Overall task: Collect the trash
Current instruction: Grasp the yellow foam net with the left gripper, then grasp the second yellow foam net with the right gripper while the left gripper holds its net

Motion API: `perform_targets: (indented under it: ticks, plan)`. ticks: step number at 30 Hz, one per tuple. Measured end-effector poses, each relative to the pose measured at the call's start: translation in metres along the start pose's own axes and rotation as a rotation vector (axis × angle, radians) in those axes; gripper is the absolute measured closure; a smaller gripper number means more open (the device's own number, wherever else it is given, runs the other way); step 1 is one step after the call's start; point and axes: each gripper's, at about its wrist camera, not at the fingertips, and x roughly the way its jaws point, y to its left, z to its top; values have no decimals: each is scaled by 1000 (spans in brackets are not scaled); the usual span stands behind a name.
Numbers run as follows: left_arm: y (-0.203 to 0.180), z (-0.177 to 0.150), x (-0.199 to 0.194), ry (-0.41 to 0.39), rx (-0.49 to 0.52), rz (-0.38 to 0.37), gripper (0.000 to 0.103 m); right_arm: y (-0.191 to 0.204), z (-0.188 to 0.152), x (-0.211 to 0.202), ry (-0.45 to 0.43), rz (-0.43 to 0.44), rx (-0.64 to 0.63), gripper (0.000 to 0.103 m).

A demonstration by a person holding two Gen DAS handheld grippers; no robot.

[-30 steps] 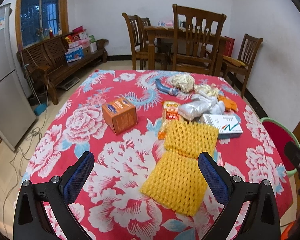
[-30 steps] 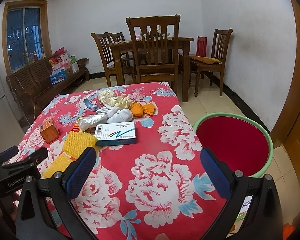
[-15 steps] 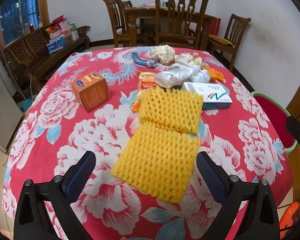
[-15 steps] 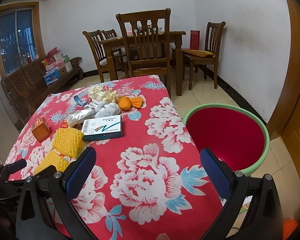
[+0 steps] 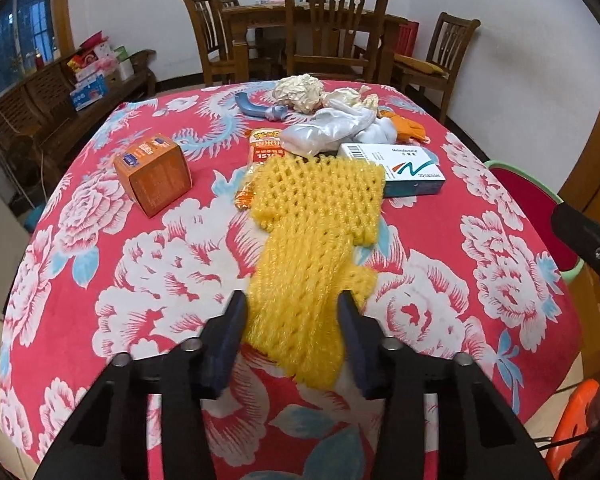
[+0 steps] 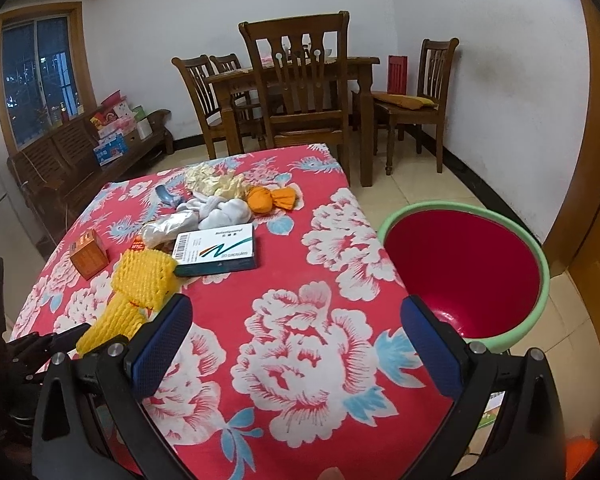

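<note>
Closing left gripper (image 5: pixel 292 320) jaws on near end of yellow foam fruit net (image 5: pixel 312 240), bunched on floral tablecloth (image 5: pixel 160 260); right gripper (image 6: pixel 296 340) wide, empty, beside red bin (image 6: pixel 464 272) for dropping.

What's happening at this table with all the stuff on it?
A person is clearing trash using two hand-held grippers. The left gripper is closing on a yellow foam net, which is squeezed between its pads on the flowered tablecloth. The right gripper is open and holds nothing, near a red bin beside the table. Boxes and crumpled wrappers lie uncollected.
</note>
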Motion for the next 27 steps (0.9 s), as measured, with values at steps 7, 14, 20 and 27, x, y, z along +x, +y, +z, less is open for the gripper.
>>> perform_targets:
  ticks: [7,14,20,27]
  plan:
    - [14,3,-8,-10,-53,-80,80,9,1,0,8,9,-26,1]
    - [24,11,-23,-68,-43,-54,81,27,3,5,26,50,-69,2]
    - [57,21,-29,-115,-84,20,81,50,5,16,66,112,-99,4]
    - [88,29,-23,-134,-124,18,81,85,10,40,127,169,-126,8]
